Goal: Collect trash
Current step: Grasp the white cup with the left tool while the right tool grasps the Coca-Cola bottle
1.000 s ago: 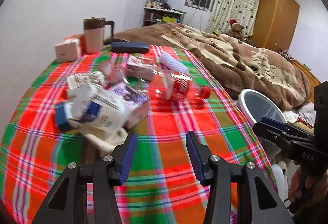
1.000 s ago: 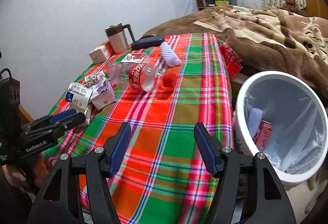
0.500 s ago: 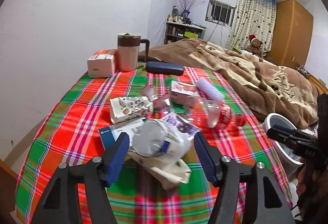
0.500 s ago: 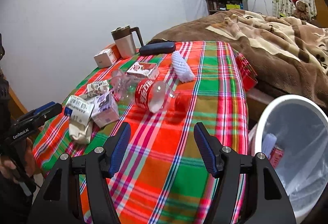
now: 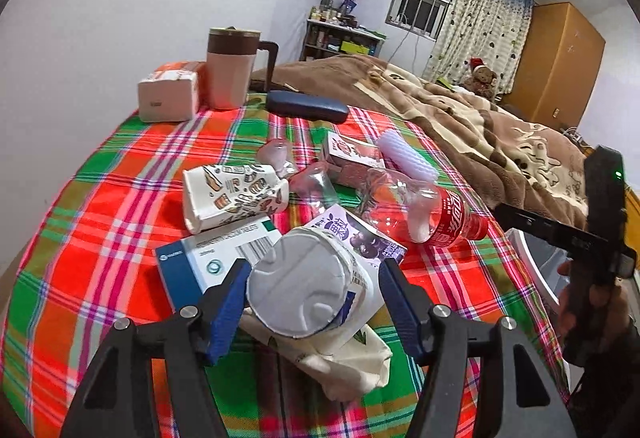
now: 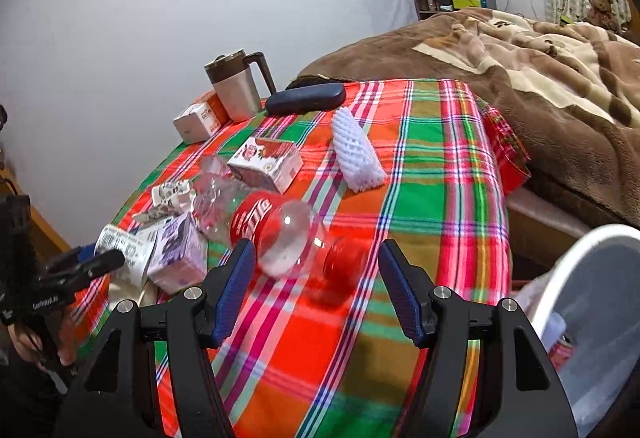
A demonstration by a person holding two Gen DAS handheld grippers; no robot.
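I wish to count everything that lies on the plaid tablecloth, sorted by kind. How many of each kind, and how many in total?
Boxes and cartons: 5 (orange-white box, red-white carton, purple carton, blue-white box, patterned carton)
Plastic bottles: 2 (red-labelled bottle, crushed clear bottle)
Mug: 1
Dark case: 1
Foam sleeve: 1
Paper tub: 1
Cream bag: 1
Total: 12

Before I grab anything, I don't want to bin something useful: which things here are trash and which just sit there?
Trash: cup, bottle, cartons, foam net; bin.
Leave: mug, case, tissue box.
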